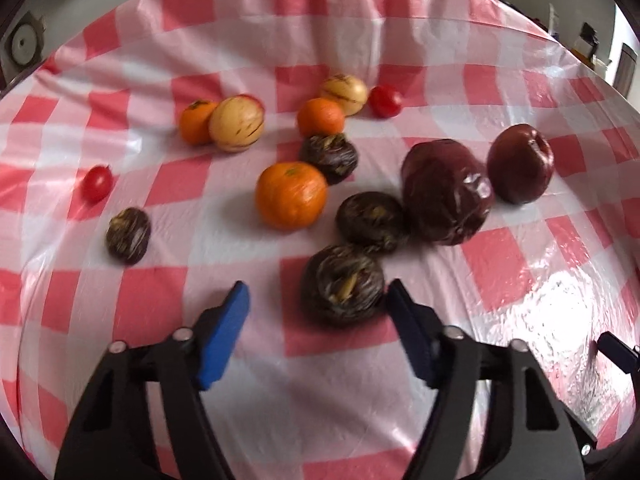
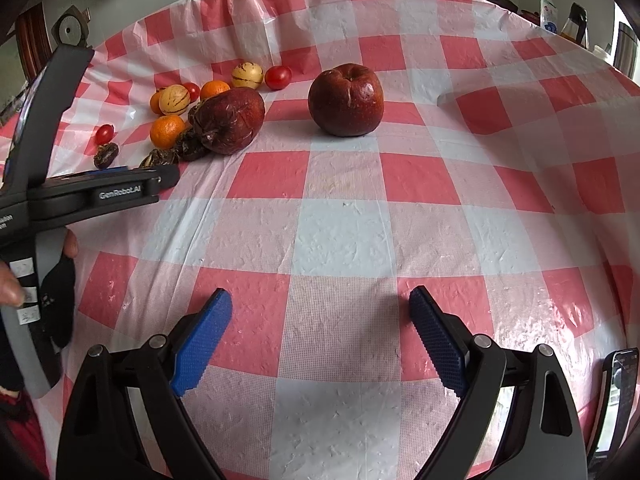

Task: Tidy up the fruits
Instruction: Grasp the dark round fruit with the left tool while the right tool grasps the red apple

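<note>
Fruits lie loose on a red-and-white checked tablecloth [image 1: 340,380]. My left gripper [image 1: 318,294] is open, its fingers reaching around the nearest dark round fruit [image 1: 342,284], which sits close to the right finger. Beyond it lie another dark fruit [image 1: 370,222], an orange [image 1: 291,195], two dark red apples [image 1: 446,192] [image 1: 520,164], yellow striped fruits [image 1: 236,123] and small tomatoes [image 1: 96,183]. My right gripper [image 2: 320,300] is open and empty over bare cloth. One red apple [image 2: 346,100] stands ahead of it, apart from the pile [image 2: 228,120].
The left gripper's body [image 2: 92,192] and the hand holding it show at the left of the right wrist view. A phone-like device [image 2: 616,400] lies at the lower right. Bottles and kitchen items [image 2: 576,24] stand past the table's far right edge.
</note>
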Tool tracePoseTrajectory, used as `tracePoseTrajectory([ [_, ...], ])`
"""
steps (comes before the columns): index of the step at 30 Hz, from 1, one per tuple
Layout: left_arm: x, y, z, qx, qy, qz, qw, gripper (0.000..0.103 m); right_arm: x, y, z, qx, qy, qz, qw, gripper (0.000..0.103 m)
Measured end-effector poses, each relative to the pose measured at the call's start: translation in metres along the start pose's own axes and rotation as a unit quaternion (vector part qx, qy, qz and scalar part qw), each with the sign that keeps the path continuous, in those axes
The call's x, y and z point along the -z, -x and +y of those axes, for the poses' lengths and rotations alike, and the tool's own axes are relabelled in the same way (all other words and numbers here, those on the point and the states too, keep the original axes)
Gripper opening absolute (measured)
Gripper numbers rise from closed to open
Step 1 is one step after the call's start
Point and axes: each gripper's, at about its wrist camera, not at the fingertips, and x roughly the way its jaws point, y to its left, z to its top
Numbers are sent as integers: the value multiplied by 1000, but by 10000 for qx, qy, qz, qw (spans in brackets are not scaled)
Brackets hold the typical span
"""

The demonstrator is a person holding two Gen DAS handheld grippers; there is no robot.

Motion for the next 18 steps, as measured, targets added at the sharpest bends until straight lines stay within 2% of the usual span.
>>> tracePoseTrajectory([
  [4,2,3,-7,157,-204,-126,9996,41,-17,-5,-13,39,-173,-83,9998,87],
  [12,4,7,9,585,114,-204,9980,41,-82,-55,-31,140,-635,-26,9979,86],
  [18,5,7,14,695,228,-207,9971,41,-117,-84,-21,459,-536,21,9975,84],
])
